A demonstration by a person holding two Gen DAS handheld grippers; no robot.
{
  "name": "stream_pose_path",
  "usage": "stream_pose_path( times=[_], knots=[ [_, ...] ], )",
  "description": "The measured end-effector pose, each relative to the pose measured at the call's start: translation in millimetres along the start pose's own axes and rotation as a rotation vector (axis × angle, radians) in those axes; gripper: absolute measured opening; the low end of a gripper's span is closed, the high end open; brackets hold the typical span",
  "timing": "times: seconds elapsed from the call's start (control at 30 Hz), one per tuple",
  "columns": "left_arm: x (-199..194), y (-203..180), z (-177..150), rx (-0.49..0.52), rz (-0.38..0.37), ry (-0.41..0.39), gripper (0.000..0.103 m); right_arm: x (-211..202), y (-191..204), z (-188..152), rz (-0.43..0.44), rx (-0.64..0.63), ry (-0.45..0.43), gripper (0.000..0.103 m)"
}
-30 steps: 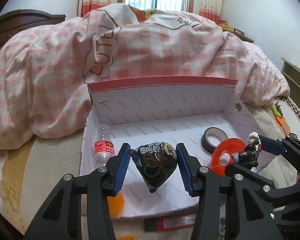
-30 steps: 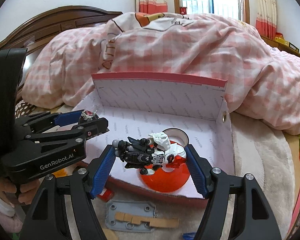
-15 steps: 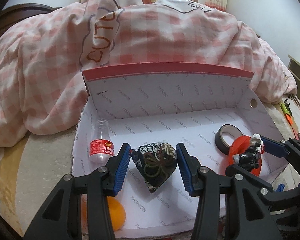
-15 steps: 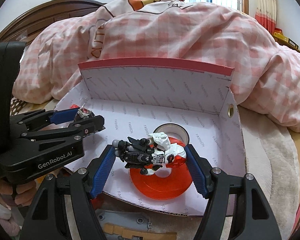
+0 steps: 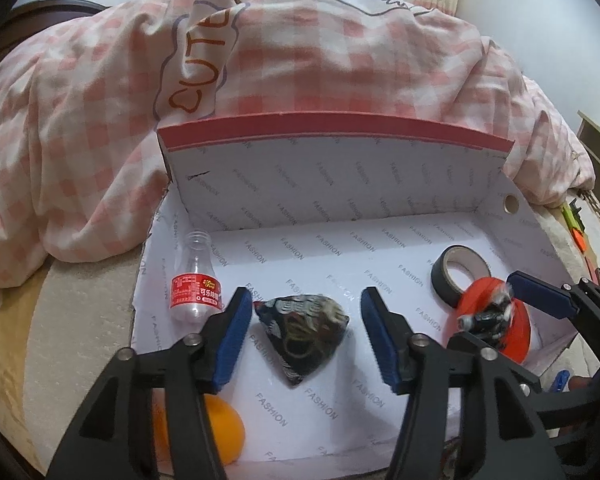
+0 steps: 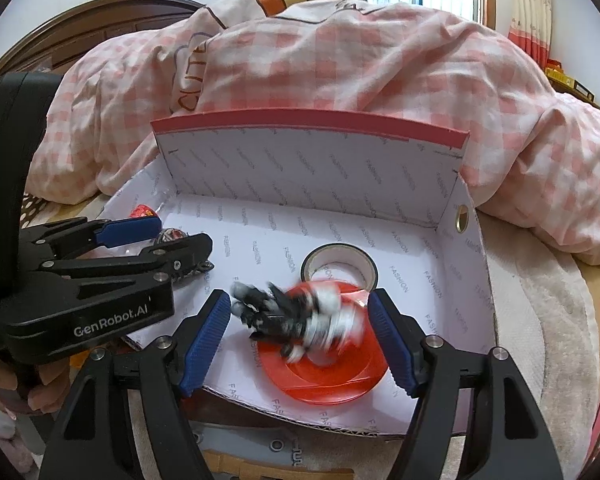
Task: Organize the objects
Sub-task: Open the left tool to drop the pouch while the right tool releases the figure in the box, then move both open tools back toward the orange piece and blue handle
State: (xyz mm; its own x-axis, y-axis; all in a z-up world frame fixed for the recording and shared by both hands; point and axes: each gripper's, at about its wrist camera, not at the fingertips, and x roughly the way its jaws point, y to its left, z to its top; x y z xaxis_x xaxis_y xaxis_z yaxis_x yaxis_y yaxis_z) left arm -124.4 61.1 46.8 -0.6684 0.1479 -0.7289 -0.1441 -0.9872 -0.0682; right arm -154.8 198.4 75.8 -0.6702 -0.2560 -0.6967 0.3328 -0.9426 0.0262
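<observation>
Bed box [image 5: 340, 184], pouch [image 5: 302, 330] between opening left tool [image 5: 300, 336]

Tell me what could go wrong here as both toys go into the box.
The toy robot is blurred, apparently dropping from the right hand-held gripper onto the red disc; it could bounce or slide. The left hand-held gripper is opening, and the freed patterned pouch might tip toward the plastic bottle.
</observation>
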Motion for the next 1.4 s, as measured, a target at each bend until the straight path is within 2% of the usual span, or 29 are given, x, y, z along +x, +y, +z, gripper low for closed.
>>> stream_pose_path(
  times=[0.1, 0.5, 0.67, 0.97, 1.23, 1.4],
  knots=[
    [-6.4, -0.3, 0.2, -0.004, -0.001, -0.019, 0.065, -5.0, 0.3, 0.4, 0.000, -0.002, -0.022, 0.078],
    [-18.5, -0.3, 6.2, -0.009, -0.012, -0.045, 0.065, -24.1, 1.4, -1.4, -0.005, 0.003, -0.069, 0.078],
    [-36.1, 4.4, 0.1, -0.016, -0.029, -0.056, 0.065, -40.3, 1.0, -4.7, 0.007, 0.022, -0.092, 0.078],
    [-79.9, 10.5, -29.7, -0.014, -0.049, -0.089, 0.065, -68.0, 8.7, -25.5, 0.054, 0.030, -0.103, 0.078],
    [-98.1, 16.2, -58.7, -0.038, -0.054, -0.076, 0.065, -84.6, 26.5, -56.9, 0.053, -0.031, -0.077, 0.078],
    [-103.7, 20.5, -82.7, -0.043, -0.044, -0.045, 0.065, -87.8, 29.2, -77.2, 0.068, -0.027, -0.046, 0.078]
  ],
)
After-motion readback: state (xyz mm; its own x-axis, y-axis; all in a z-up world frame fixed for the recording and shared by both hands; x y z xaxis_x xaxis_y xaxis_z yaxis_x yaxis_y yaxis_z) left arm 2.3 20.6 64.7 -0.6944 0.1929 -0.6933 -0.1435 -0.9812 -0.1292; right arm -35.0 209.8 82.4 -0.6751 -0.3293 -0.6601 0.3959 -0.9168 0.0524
